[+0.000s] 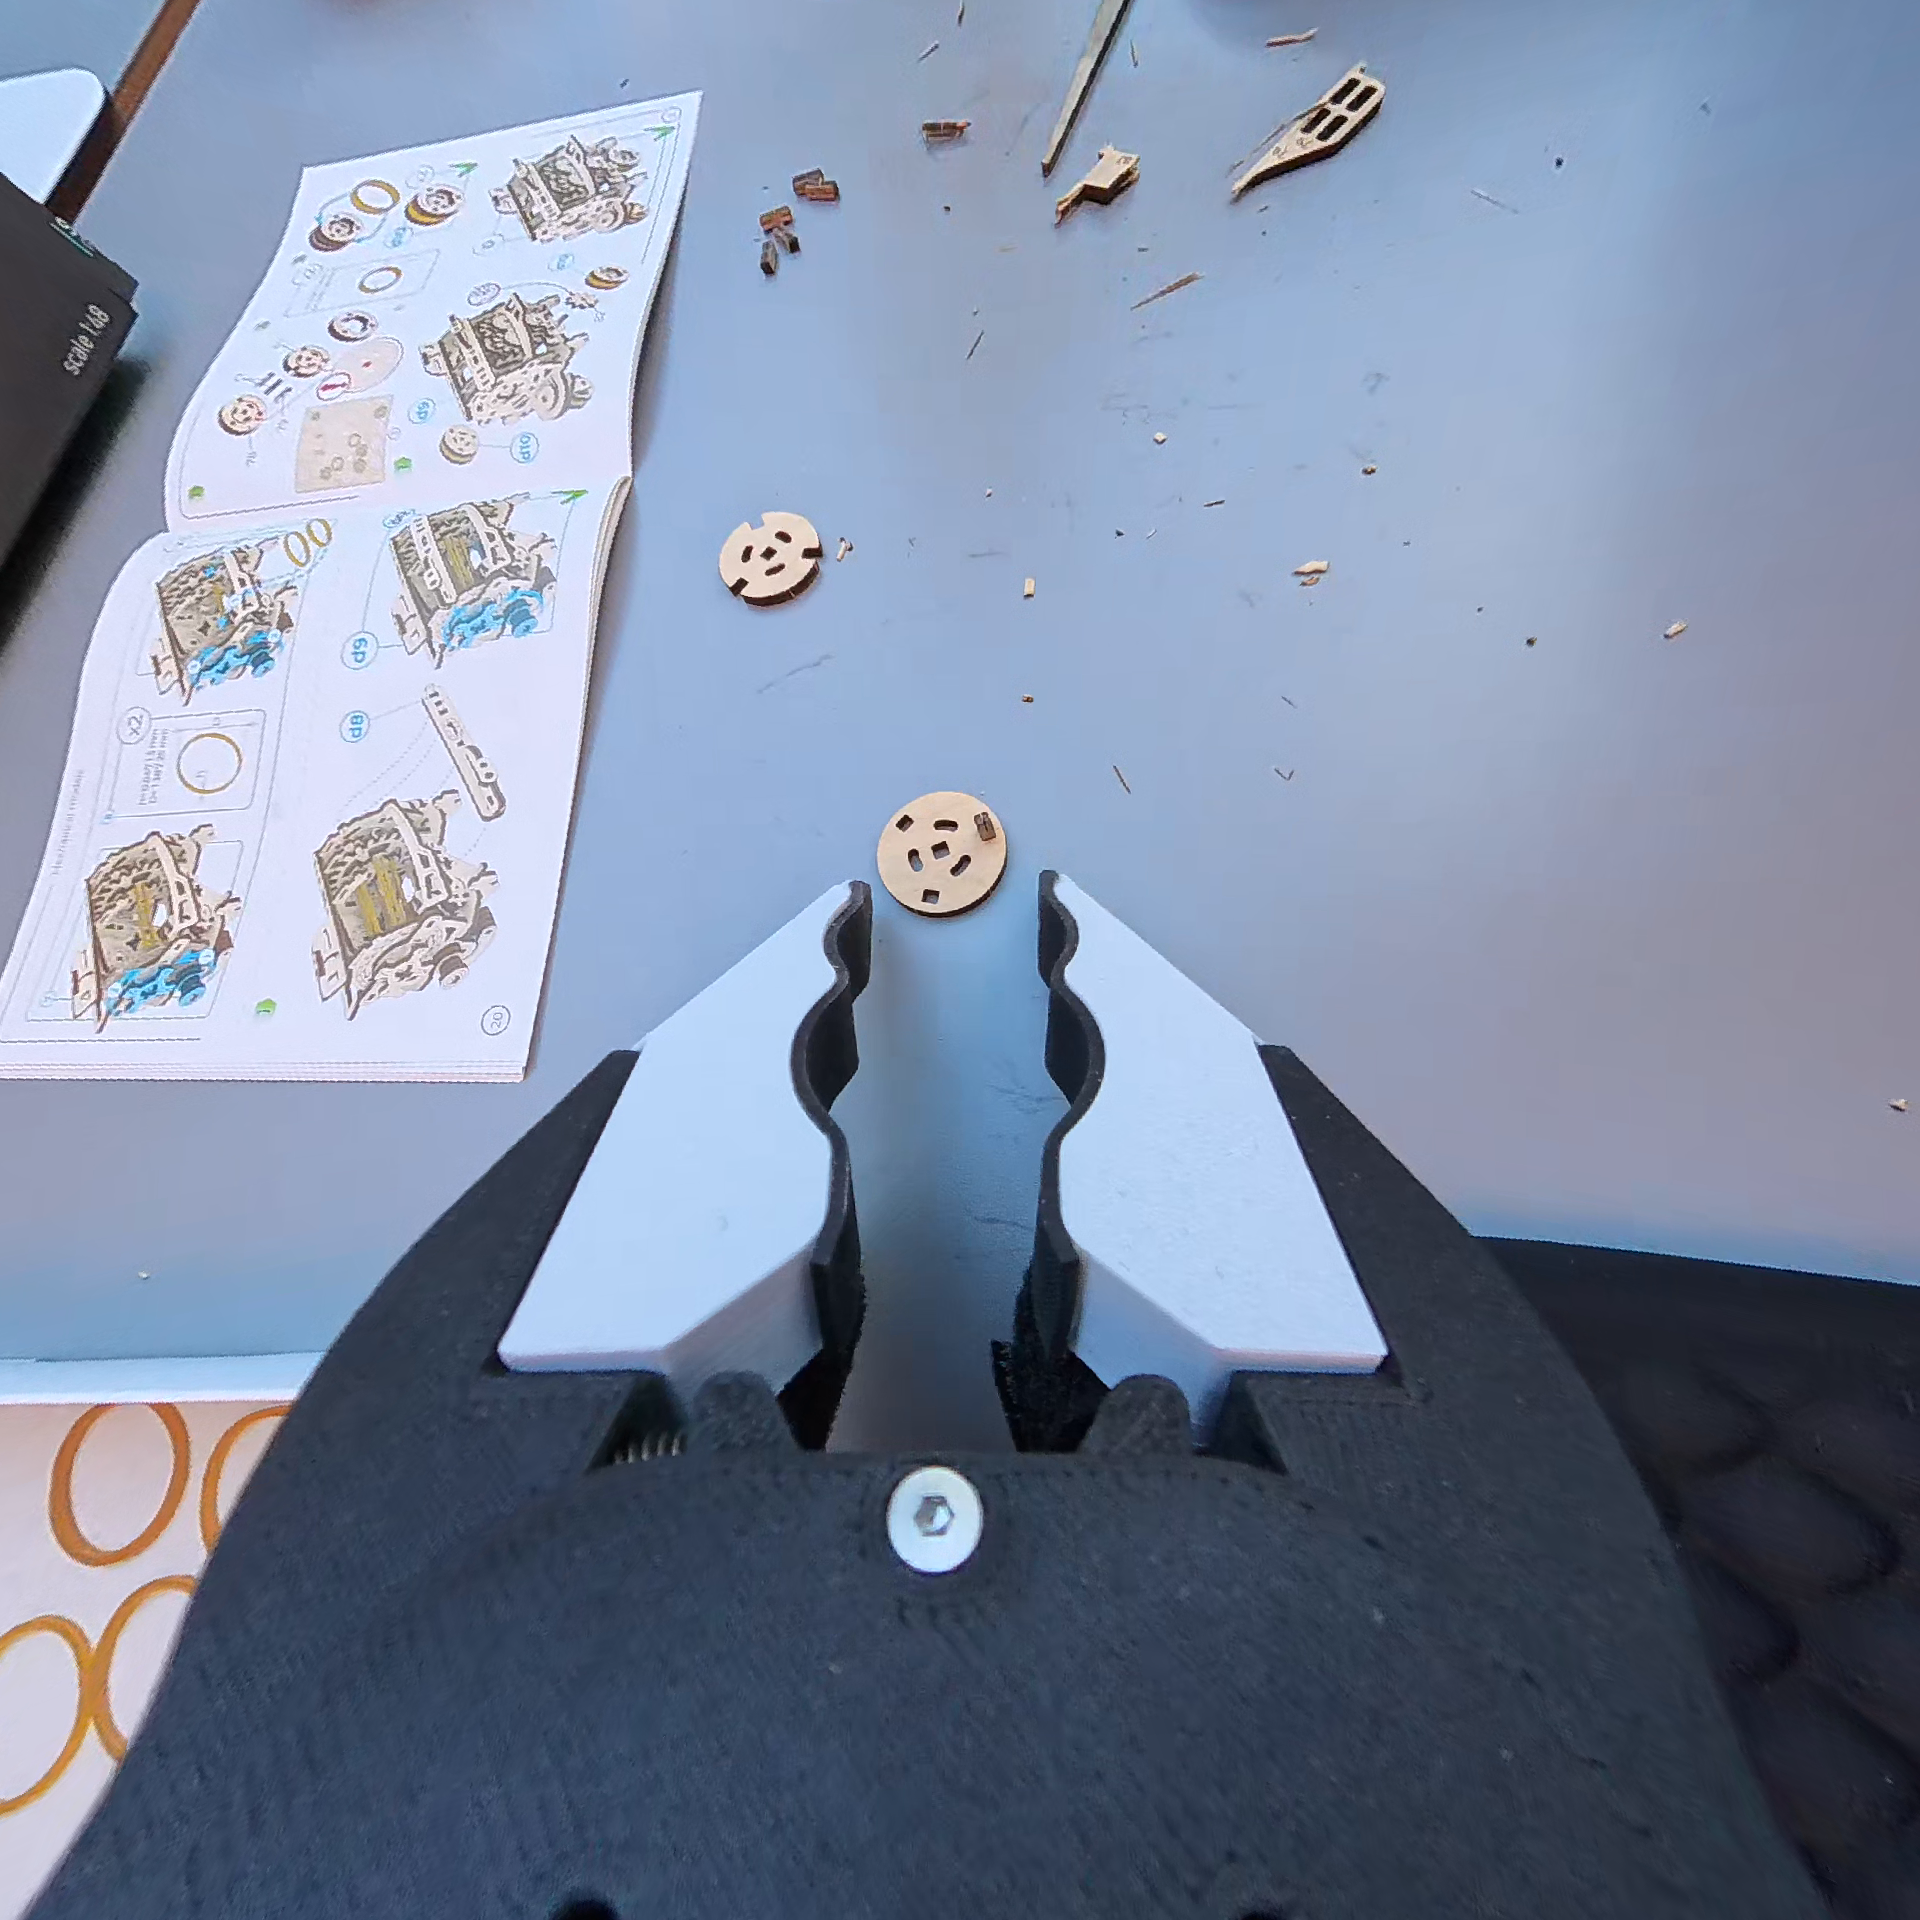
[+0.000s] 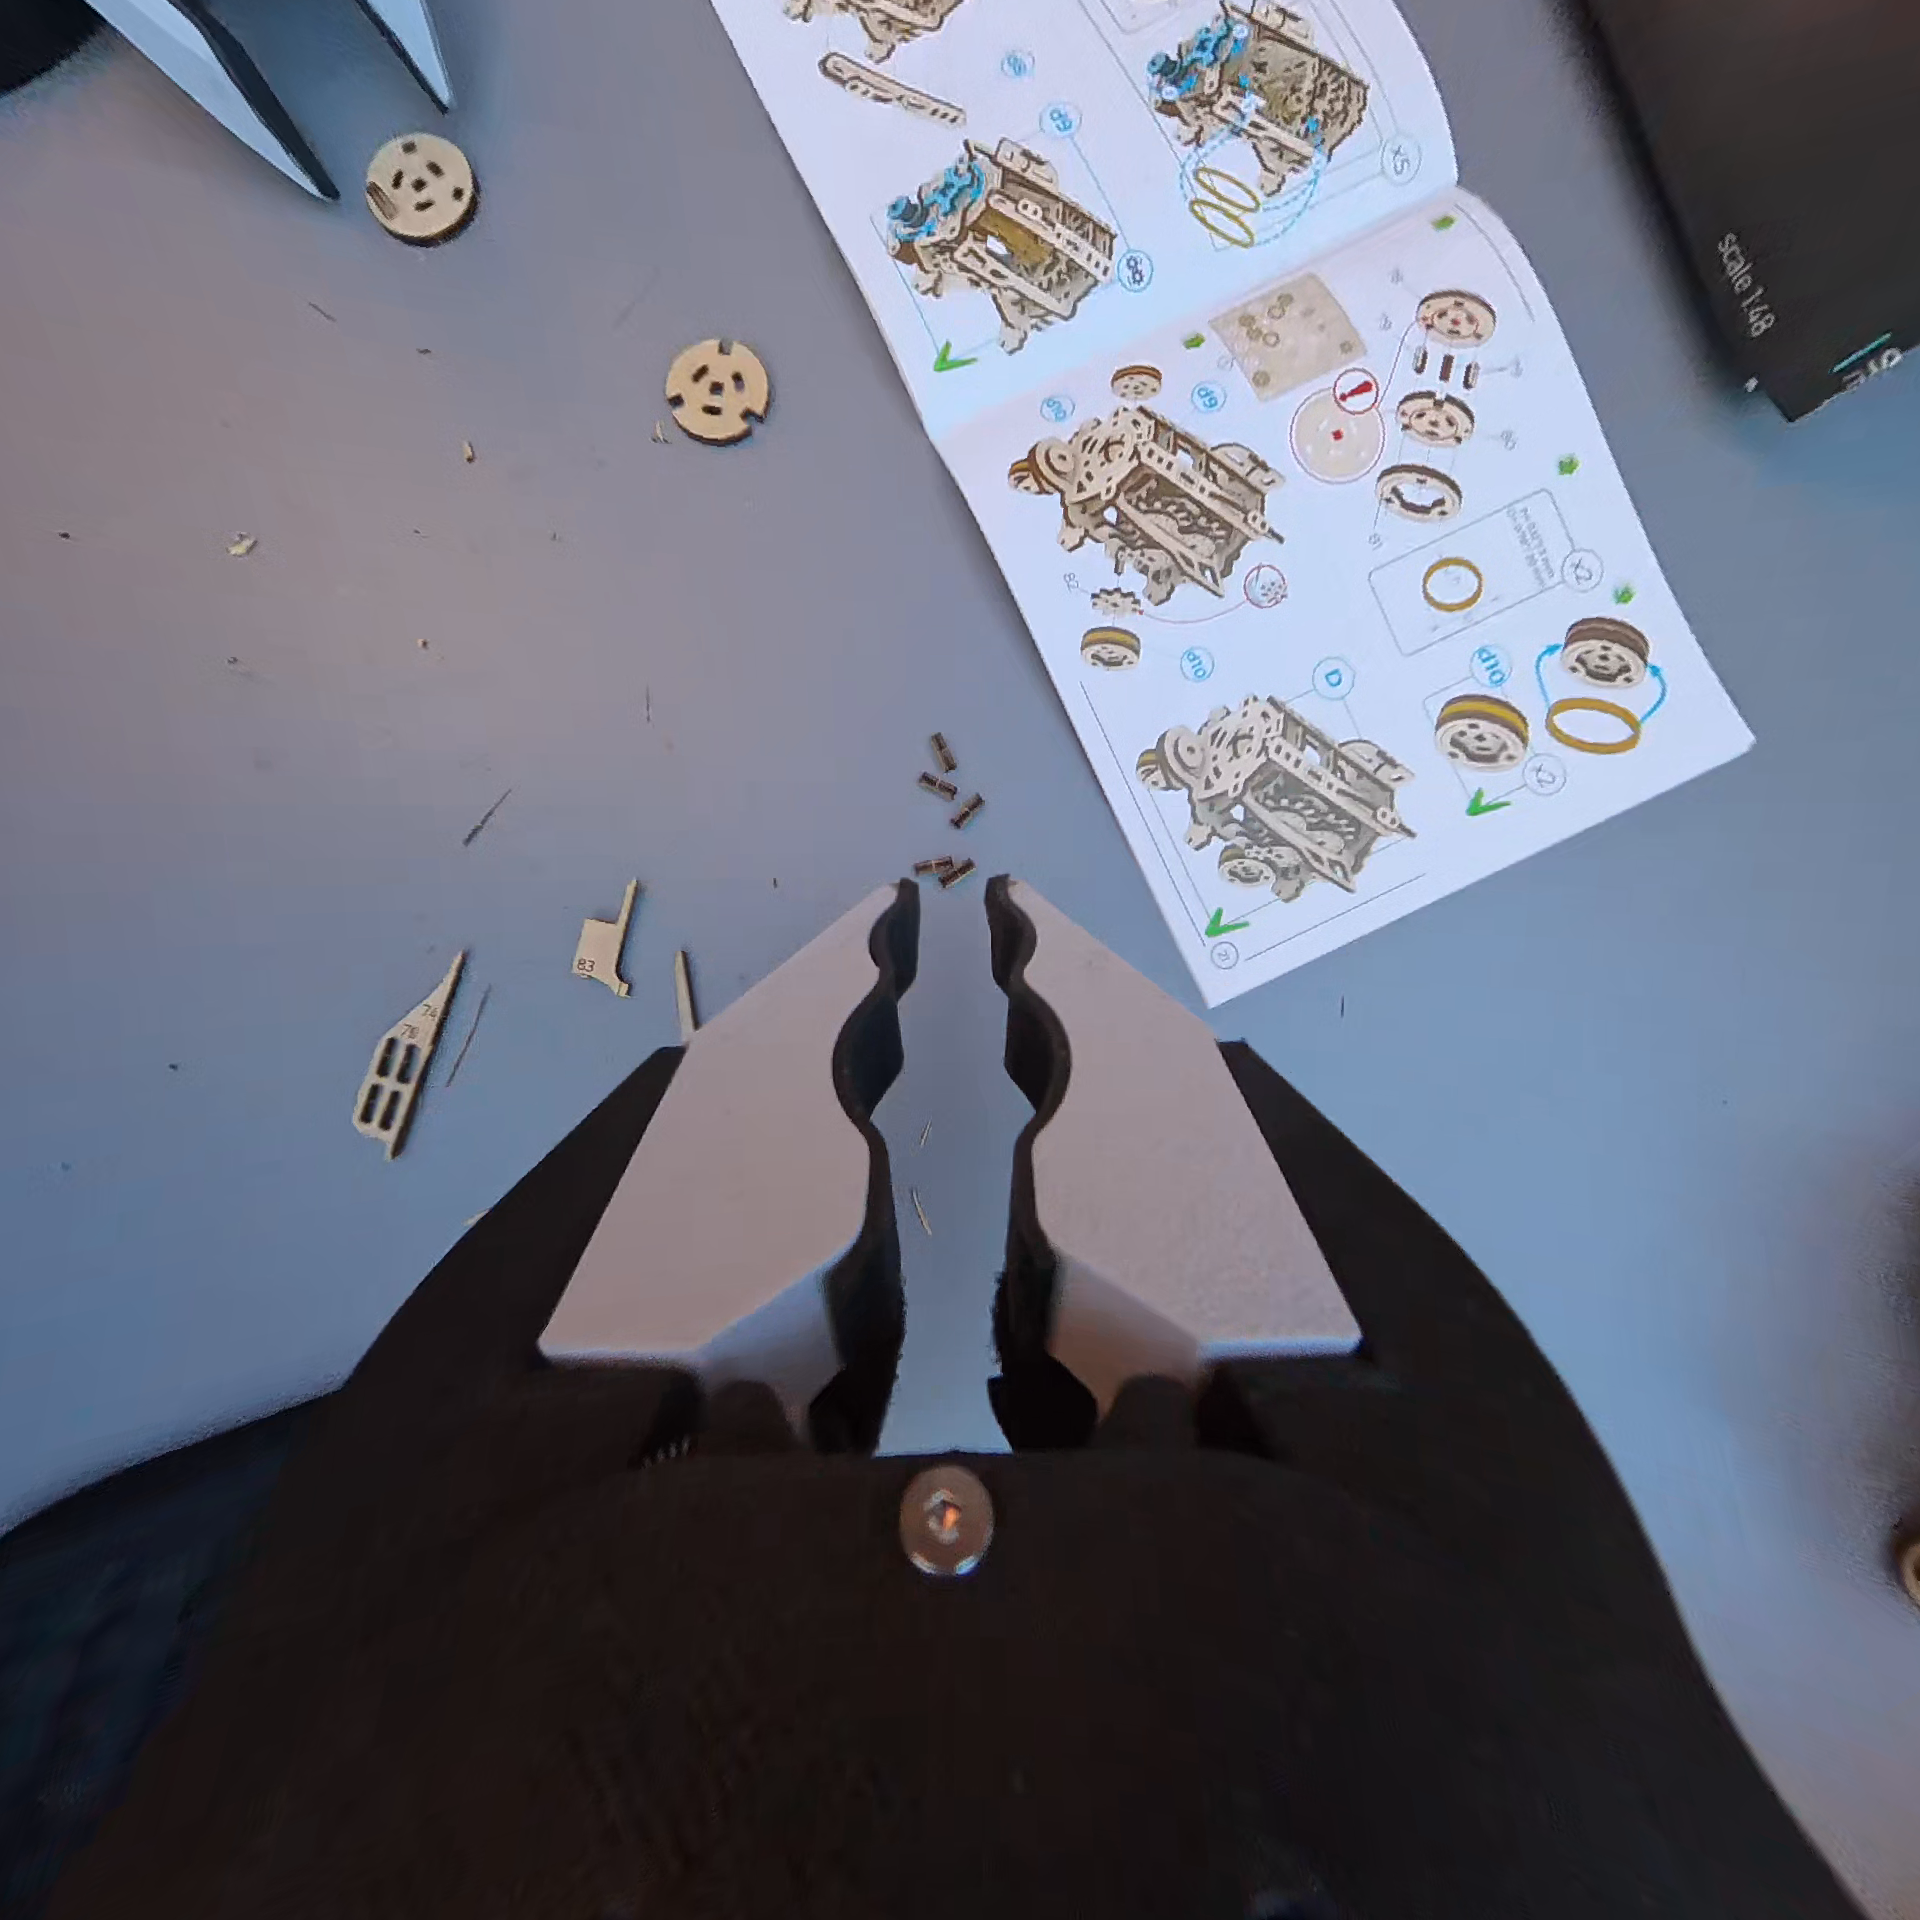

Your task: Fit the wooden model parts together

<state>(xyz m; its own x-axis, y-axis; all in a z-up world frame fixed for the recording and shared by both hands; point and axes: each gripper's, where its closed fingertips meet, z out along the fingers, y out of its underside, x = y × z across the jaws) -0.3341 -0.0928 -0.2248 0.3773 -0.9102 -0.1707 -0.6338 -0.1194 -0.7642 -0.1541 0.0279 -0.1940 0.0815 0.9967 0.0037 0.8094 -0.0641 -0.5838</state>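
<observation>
A round wooden disc (image 1: 941, 854) with small holes lies flat on the grey table, a small dark peg (image 1: 985, 826) standing in its rim hole. My left gripper (image 1: 954, 896) is open and empty, its tips just short of the disc. A second, notched disc (image 1: 770, 561) lies farther off to the left. In the right wrist view both discs show, the first disc (image 2: 421, 188) and the notched disc (image 2: 717, 392). My right gripper (image 2: 952, 889) is open with a narrow gap and empty, its tips beside several small dark pegs (image 2: 948, 821).
An open instruction booklet (image 1: 343, 582) lies left of the discs; it also shows in the right wrist view (image 2: 1299, 499). A black box (image 1: 52, 343) sits at the far left. Wooden offcuts (image 1: 1314, 130) and splinters are scattered at the back. Orange rubber bands (image 1: 114, 1486) lie near the table edge. Tip to tip, the grippers are about 25 cm apart. The notched disc (image 2: 717, 392) sits 9 cm or so from the ends of my left fingers. It turns up in the left wrist view (image 1: 769, 556) as well.
</observation>
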